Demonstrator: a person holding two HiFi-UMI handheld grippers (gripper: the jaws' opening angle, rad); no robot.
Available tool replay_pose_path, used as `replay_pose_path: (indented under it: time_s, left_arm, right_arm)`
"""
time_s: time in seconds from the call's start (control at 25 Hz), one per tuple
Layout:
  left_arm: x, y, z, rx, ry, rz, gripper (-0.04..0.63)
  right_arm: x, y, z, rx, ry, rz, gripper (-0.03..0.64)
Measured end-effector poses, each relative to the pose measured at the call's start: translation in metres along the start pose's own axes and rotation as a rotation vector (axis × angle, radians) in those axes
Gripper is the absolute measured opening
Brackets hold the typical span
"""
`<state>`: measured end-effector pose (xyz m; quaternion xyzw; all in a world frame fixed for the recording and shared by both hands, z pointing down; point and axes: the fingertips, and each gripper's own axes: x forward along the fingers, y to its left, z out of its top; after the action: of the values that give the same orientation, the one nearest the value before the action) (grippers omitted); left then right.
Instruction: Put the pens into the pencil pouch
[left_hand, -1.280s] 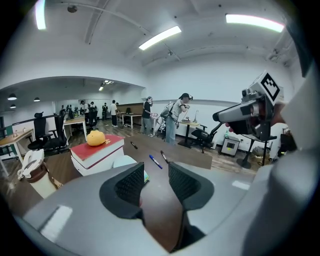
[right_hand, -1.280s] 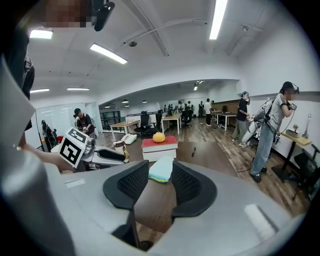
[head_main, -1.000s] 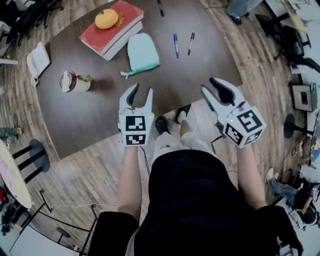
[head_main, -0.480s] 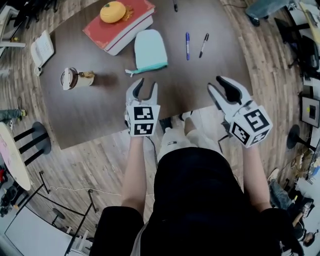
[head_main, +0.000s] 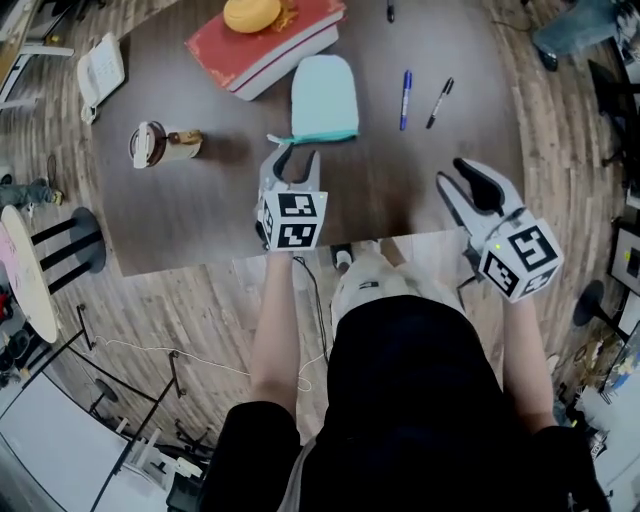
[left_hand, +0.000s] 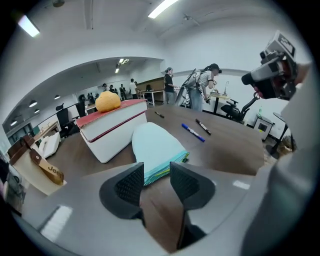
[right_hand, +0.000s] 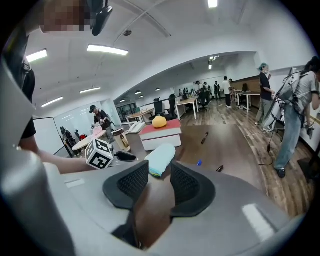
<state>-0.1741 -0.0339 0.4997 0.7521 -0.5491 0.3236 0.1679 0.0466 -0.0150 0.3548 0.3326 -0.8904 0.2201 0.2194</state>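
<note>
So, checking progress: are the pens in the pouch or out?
Out. The blue pen and black pen lie on the table beside the pouch; a third pen lies farther back.

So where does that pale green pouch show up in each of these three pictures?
Head view: the pencil pouch lies upper middle on the table, just beyond the left gripper.
Left gripper view: centre, straight past the open jaws.
Right gripper view: centre, just above the jaws.
Shared landmark: the red book with an orange thing on top, beside the pouch in every view.
</note>
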Motion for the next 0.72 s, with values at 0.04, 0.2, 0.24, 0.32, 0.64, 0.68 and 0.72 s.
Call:
replay_pose_path:
  time_s: [0.04, 0.2, 0.24, 0.32, 0.64, 0.68, 0.72]
  left_arm:
    - [0.004, 0.003, -0.005, -0.005, 0.012, 0.007, 0.158]
    - [0.020, 0.011, -0.018, -0.003, 0.042, 0.027, 0.158]
    - [0.023, 0.013, -0.021, 0.000, 0.049, 0.037, 0.158]
    - [0.028, 0.015, -0.026, 0.013, 0.062, 0.057, 0.158]
    - [0.049, 0.014, -0.037, 0.135, 0.121, 0.104, 0.156]
    - [0.051, 0.014, -0.037, 0.138, 0.125, 0.106, 0.156]
    - [0.053, 0.015, -0.037, 0.141, 0.130, 0.107, 0.156]
  right_arm:
    - [0.003, -0.001, -0.001, -0.004, 0.005, 0.011, 0.129]
    - [0.012, -0.011, -0.005, -0.018, 0.026, 0.042, 0.129]
    - [0.014, -0.013, -0.007, -0.019, 0.031, 0.049, 0.129]
    - [0.016, -0.018, -0.011, -0.018, 0.041, 0.064, 0.129]
    - [0.018, -0.031, -0.023, -0.015, 0.057, 0.104, 0.129]
    - [0.018, -0.033, -0.024, -0.015, 0.057, 0.104, 0.129]
    - [0.018, -0.036, -0.025, -0.014, 0.057, 0.104, 0.129]
